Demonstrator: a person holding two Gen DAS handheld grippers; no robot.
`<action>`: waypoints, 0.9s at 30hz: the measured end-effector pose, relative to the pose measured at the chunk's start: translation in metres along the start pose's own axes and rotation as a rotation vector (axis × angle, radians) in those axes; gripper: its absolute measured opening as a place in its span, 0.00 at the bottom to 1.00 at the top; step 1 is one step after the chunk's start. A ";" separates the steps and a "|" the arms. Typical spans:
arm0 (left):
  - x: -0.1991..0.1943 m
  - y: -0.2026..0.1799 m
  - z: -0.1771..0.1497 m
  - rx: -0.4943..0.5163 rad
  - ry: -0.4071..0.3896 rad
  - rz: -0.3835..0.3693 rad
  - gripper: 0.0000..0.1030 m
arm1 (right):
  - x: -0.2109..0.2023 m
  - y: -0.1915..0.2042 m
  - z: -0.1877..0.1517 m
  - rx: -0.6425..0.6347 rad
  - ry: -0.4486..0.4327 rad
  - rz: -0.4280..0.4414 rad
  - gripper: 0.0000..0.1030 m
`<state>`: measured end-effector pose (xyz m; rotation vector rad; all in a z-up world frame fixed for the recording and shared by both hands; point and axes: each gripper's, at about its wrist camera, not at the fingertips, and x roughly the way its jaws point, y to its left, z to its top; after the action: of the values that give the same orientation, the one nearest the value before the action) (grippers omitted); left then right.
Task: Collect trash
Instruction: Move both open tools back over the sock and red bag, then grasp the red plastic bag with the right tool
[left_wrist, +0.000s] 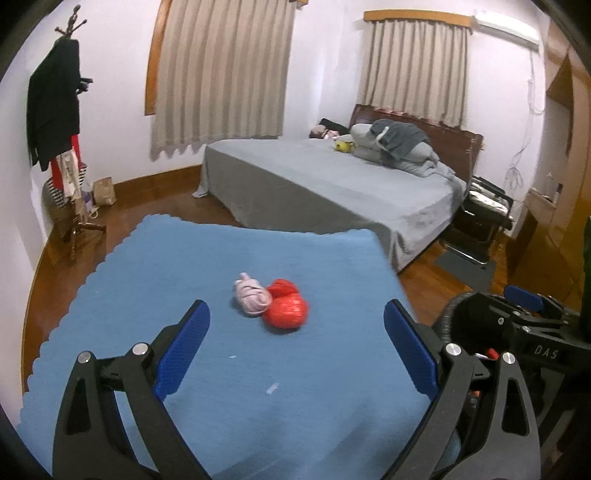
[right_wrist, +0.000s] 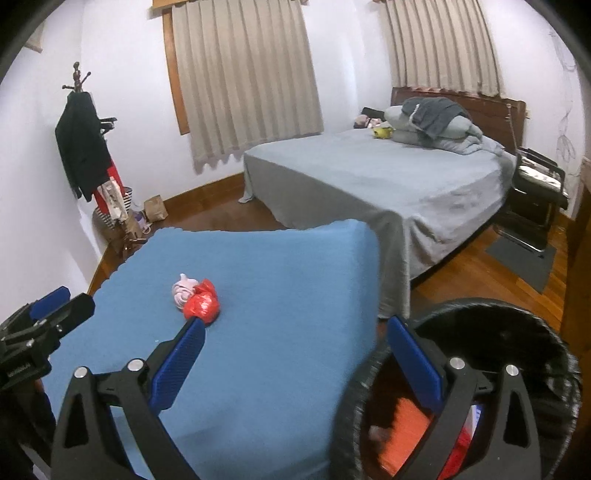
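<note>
A crumpled red plastic bag (left_wrist: 286, 308) and a pale pink wad (left_wrist: 252, 297) lie touching on the blue cloth-covered table (left_wrist: 184, 266). My left gripper (left_wrist: 295, 332) is open and empty, just short of them. In the right wrist view the red bag (right_wrist: 201, 304) and the pink wad (right_wrist: 183, 290) lie left of centre. My right gripper (right_wrist: 295, 350) is open and empty, its right finger over a black trash bin (right_wrist: 517, 332) with orange and red trash inside. The bin's rim also shows in the left wrist view (left_wrist: 448, 317).
A grey bed (left_wrist: 332, 177) stands beyond the table. A coat rack (left_wrist: 62, 122) with clothes is at the left wall, and a paper bag (left_wrist: 104, 191) sits on the wooden floor. A black chair (left_wrist: 484, 210) stands right of the bed.
</note>
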<state>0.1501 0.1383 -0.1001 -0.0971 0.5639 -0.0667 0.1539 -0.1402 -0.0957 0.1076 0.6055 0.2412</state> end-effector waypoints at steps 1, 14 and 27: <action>0.006 0.006 0.000 -0.004 0.006 0.009 0.90 | 0.005 0.003 0.000 -0.002 0.003 0.004 0.94; 0.070 0.078 -0.005 -0.049 0.065 0.102 0.90 | 0.104 0.056 -0.002 -0.040 0.094 0.070 0.94; 0.100 0.128 -0.012 -0.092 0.100 0.170 0.90 | 0.170 0.098 -0.008 -0.084 0.185 0.137 0.90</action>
<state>0.2325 0.2561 -0.1772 -0.1350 0.6730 0.1204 0.2655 -0.0020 -0.1792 0.0460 0.7720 0.4117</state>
